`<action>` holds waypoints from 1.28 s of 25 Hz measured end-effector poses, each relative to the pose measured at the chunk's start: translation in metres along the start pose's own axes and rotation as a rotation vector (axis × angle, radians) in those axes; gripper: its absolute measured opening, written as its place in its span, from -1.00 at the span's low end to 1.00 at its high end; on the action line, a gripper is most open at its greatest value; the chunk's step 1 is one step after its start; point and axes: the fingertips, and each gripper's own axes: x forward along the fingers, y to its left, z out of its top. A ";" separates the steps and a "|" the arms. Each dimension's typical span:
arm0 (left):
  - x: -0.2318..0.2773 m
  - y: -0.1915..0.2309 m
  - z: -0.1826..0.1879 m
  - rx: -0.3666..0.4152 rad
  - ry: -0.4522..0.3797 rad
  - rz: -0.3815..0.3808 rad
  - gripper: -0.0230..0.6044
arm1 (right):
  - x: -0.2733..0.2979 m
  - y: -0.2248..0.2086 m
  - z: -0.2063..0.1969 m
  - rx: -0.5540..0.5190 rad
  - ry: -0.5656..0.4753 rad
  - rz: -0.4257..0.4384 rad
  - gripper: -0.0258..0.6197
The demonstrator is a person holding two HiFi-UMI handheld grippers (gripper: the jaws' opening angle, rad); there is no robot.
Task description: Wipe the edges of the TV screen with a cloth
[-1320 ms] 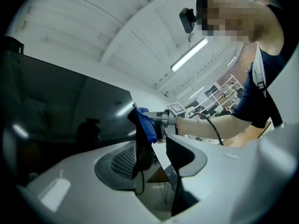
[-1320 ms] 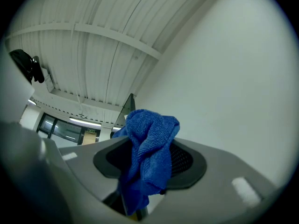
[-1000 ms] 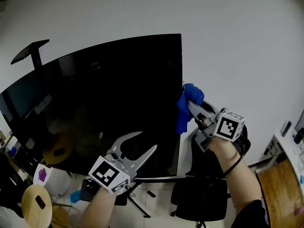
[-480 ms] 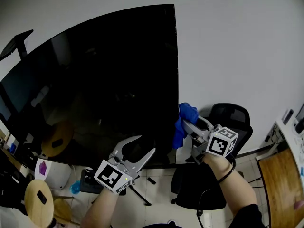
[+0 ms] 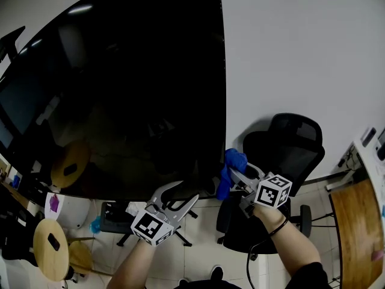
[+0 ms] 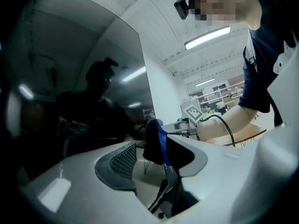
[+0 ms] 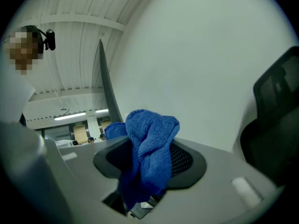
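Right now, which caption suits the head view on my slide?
Right gripper holds blue cloth at the TV screen's lower right corner; left gripper open below.

The big black flat TV screen (image 5: 120, 89) is looked down on from the head. It is seen close up, sideways, in both gripper views, as is the bunched blue cloth (image 7: 149, 143).

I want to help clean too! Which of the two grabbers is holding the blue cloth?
The right gripper, by the TV's right edge: its jaws pinch the blue cloth. The left gripper has its jaws apart with nothing in them.
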 end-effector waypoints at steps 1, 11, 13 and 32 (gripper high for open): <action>0.001 0.000 -0.008 -0.008 0.008 0.001 -0.33 | -0.001 -0.006 -0.011 0.015 0.011 -0.010 -0.27; 0.007 -0.011 -0.080 -0.119 0.103 0.002 -0.33 | -0.013 -0.060 -0.115 0.167 0.101 -0.091 -0.27; 0.008 -0.013 -0.092 -0.134 0.118 -0.001 -0.33 | -0.015 -0.069 -0.131 0.186 0.115 -0.104 -0.27; -0.008 -0.027 -0.163 -0.247 0.232 0.026 -0.33 | -0.043 -0.101 -0.264 0.301 0.333 -0.235 -0.26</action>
